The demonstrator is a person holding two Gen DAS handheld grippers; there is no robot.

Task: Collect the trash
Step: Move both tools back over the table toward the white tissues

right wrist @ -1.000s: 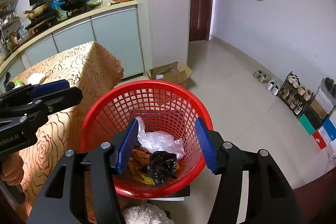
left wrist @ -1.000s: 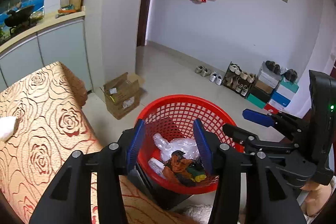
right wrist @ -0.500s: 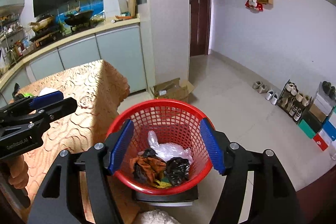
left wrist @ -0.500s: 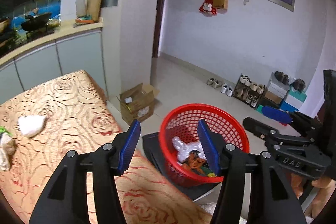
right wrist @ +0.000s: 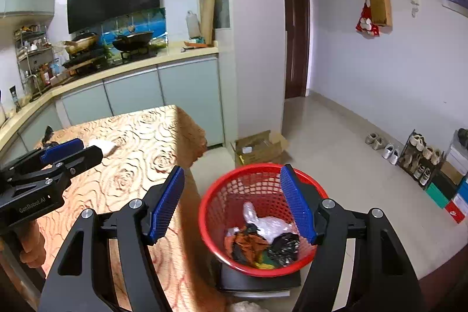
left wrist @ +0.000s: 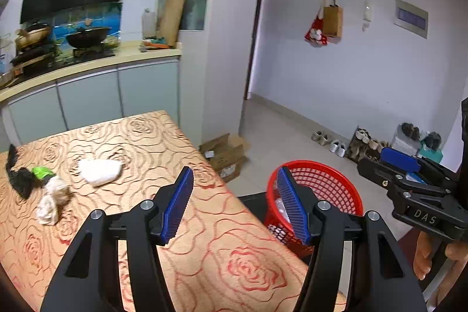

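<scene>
Kitchen cabinets and a counter with pans are seen behind a table [left wrist: 140,142] covered by a gold cloth with a rose pattern. Toward the table's far left corner, a white wad [left wrist: 99,170] is lying, with a green scrap [left wrist: 42,172], a dark scrap [left wrist: 19,180] and pale crumpled pieces [left wrist: 52,199] gathered nearer the left edge. Just off the table's right edge, a red mesh basket [right wrist: 257,180] is set on a dark stand; a clear plastic bag [right wrist: 269,225], an orange scrap [right wrist: 248,241] and a crumpled black piece [right wrist: 285,247] are held in it. The left gripper [left wrist: 234,206] is held over the table's right edge, its jaws parted with nothing between them after having just been opening. The right gripper [right wrist: 232,205] is held above the basket's near side, likewise released and empty, its jaws also having just been opening. A cardboard box [right wrist: 257,148] is seen on the floor beyond the basket, and shoes [right wrist: 380,144] are lined along the far wall.
</scene>
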